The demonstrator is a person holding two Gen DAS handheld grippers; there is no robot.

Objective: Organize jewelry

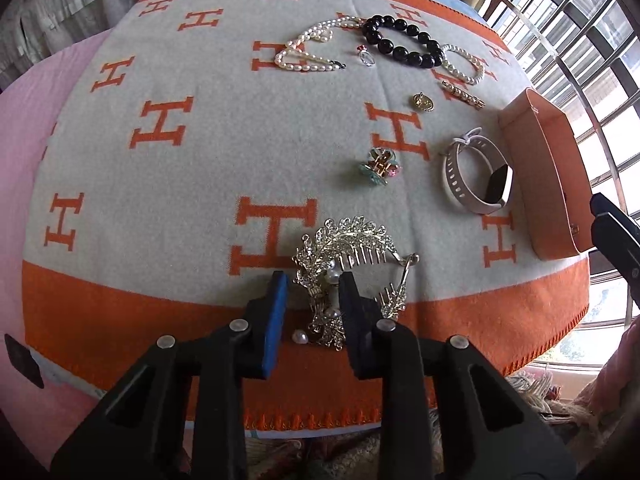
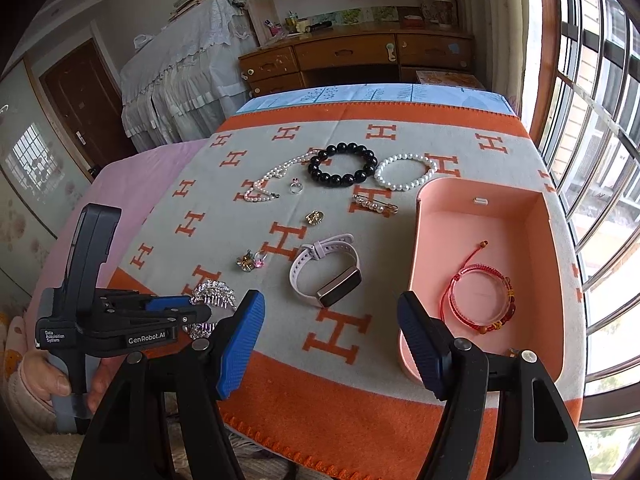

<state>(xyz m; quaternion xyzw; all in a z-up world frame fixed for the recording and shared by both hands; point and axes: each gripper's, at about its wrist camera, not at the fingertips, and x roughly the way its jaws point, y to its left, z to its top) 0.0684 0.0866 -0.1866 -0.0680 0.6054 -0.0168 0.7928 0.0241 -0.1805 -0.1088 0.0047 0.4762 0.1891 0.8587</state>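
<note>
**Jewelry spread on a patterned blanket, box open at the side**

Where the left wrist view looks down, the left gripper (image 1: 310, 300) has its blue-padded fingers parted around a silver rhinestone hair comb (image 1: 352, 256) with pearl centres, lying at the blanket's (image 1: 160, 200) orange border; whether the pads touch it, I cannot tell. Farther off lie a glossy black bead bracelet (image 1: 404, 42), a pearl necklace (image 1: 312, 48), a white-strapped smartwatch (image 1: 476, 176) on its side and a small enamel floral clip (image 1: 378, 166).

From the right wrist view, the right gripper (image 2: 332, 336) stands wide open and empty, above the woollen grey-and-orange blanket. Just right of it sits a smooth pink box (image 2: 548, 240), lid off, holding a braided red cord bracelet (image 2: 480, 300) with amber-coloured beads. A round pearl bracelet (image 2: 404, 172) lies beside the black one
</note>
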